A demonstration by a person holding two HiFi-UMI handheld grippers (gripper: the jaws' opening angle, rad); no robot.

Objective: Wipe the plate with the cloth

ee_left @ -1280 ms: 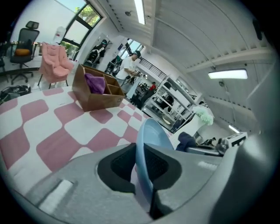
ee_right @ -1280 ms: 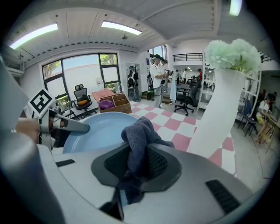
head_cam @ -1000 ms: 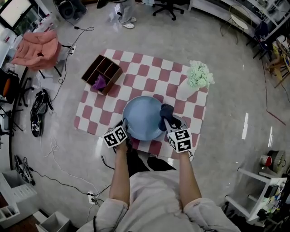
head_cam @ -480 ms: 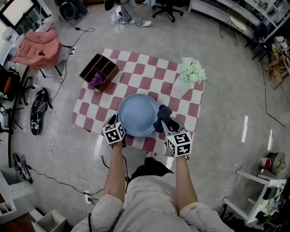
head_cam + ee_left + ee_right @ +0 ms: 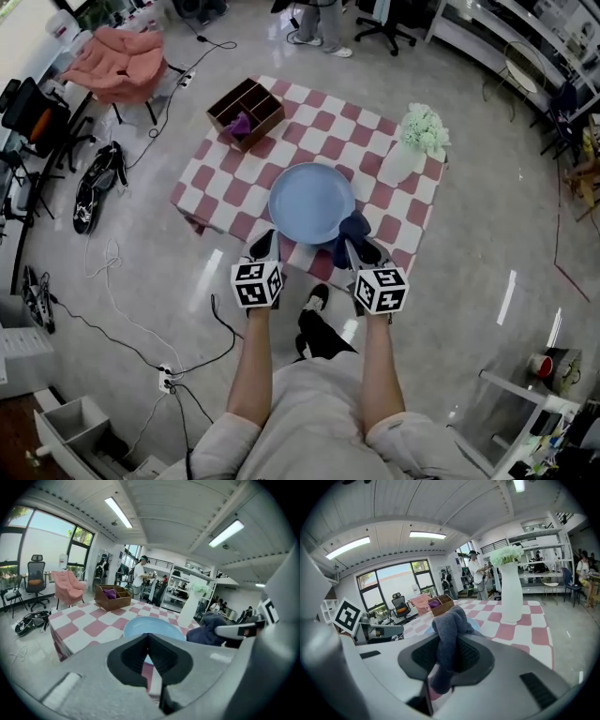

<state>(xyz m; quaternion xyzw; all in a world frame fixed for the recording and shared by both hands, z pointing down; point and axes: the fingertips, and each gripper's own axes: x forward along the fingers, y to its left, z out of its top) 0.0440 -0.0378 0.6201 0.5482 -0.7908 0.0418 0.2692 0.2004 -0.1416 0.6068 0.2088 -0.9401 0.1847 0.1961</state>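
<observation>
On the checkered table [image 5: 324, 132], the blue plate [image 5: 311, 202] lies flat toward the person's side. The dark blue cloth [image 5: 350, 232] is bunched against the plate's near-right rim, pinched between the jaws of the right gripper [image 5: 362, 251], with one end hanging down from them. The left gripper [image 5: 263, 247] has its jaws pressed together on nothing and sits just off the plate's near-left rim, though contact with the rim cannot be made out.
</observation>
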